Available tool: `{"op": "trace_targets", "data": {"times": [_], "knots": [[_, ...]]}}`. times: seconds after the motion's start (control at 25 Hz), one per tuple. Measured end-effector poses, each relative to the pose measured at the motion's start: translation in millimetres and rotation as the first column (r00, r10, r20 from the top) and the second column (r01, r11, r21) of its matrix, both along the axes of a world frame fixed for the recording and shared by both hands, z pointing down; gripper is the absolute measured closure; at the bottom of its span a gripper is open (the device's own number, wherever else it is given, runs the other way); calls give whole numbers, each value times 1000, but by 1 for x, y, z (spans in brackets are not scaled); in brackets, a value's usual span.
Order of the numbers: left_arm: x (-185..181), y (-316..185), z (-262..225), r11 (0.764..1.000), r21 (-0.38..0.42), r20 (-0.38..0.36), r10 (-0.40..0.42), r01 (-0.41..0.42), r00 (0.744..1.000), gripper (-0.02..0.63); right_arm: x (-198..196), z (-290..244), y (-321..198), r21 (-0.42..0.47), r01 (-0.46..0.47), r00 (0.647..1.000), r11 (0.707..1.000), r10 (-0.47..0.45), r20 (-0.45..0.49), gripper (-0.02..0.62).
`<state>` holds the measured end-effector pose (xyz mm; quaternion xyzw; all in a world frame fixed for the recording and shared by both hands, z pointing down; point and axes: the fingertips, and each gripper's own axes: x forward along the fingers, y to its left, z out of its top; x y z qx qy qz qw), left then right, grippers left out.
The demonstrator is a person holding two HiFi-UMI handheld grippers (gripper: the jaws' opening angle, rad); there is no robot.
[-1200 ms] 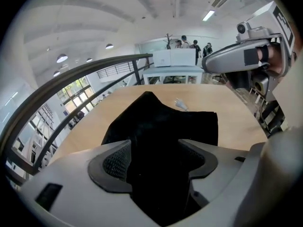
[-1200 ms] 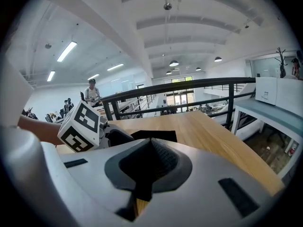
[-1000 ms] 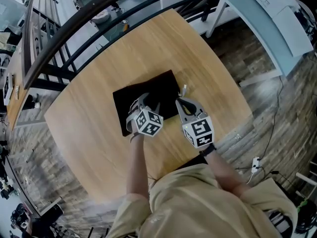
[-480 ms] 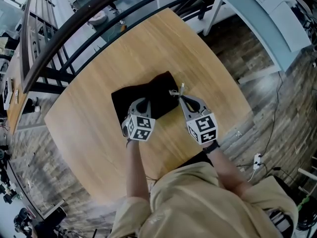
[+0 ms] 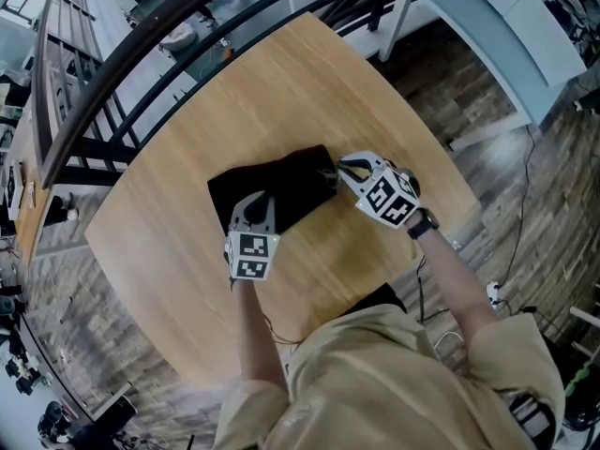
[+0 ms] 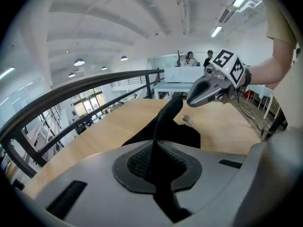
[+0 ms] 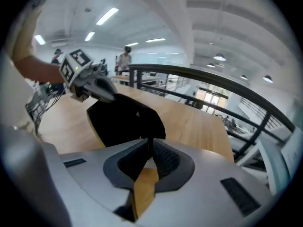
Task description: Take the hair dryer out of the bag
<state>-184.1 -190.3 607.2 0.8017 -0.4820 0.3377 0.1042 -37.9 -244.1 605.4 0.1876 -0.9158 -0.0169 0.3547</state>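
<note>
black bag (image 5: 286,184) at mid-table. left gripper (image 5: 262,201) pinches a raised fold of its cloth; right gripper (image 5: 343,165) is clamped on its right edge. hair dryer unseen; we judge it still inside. we would draw the two holds apart evenly to open the mouth. wooden table (image 5: 281,73) and far railing (image 5: 141,68) obstruct nothing.
</note>
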Motion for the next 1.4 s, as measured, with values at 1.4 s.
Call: {"op": "trace_targets", "data": {"times": [1.4], "knots": [[-14,2,-2,999,-35,-134,-32,27,990,584,-56,103,23,-451,436,791,778,-571,-220,370]]}}
